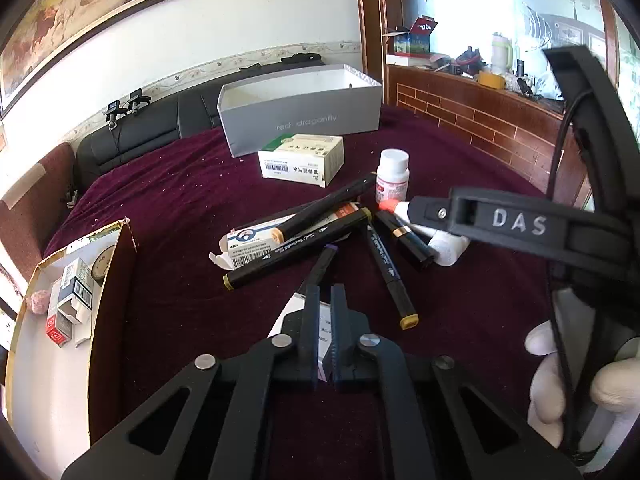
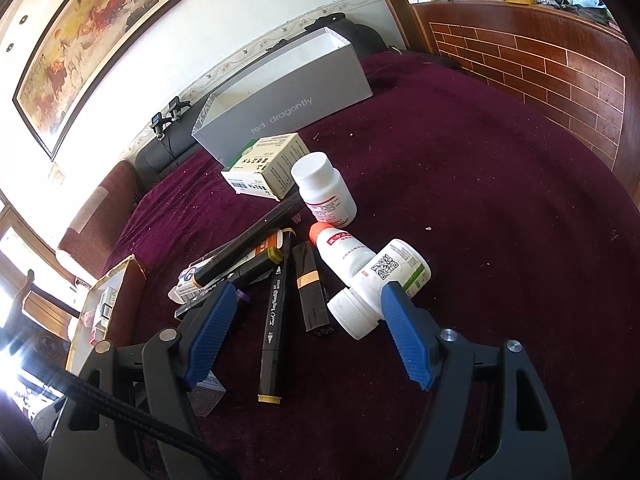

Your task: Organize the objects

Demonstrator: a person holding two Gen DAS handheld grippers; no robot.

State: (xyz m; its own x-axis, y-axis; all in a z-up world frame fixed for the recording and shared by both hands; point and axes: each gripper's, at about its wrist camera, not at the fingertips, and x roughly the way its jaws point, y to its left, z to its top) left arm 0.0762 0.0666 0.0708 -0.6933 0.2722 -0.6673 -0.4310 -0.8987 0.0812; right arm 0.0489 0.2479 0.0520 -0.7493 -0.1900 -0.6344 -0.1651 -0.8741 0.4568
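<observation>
A pile of black markers (image 1: 298, 254), a long medicine carton (image 1: 256, 240), a dark lipstick tube (image 2: 311, 292), a tube with an orange cap (image 2: 344, 254) and white bottles (image 2: 324, 190) lies on the maroon cloth. My left gripper (image 1: 326, 300) is shut on a small white box (image 1: 322, 330) just above the cloth, in front of the pile. My right gripper (image 2: 308, 300) is open and low over the pile; a lying white bottle (image 2: 378, 290) sits by its right finger. The right gripper also shows in the left wrist view (image 1: 452, 216).
An open grey box (image 1: 300, 108) stands at the back, a white and green carton (image 1: 302, 160) in front of it. A cardboard tray (image 1: 52, 320) with several small boxes sits at the left. A sofa and a brick-pattern counter (image 1: 480, 120) border the cloth.
</observation>
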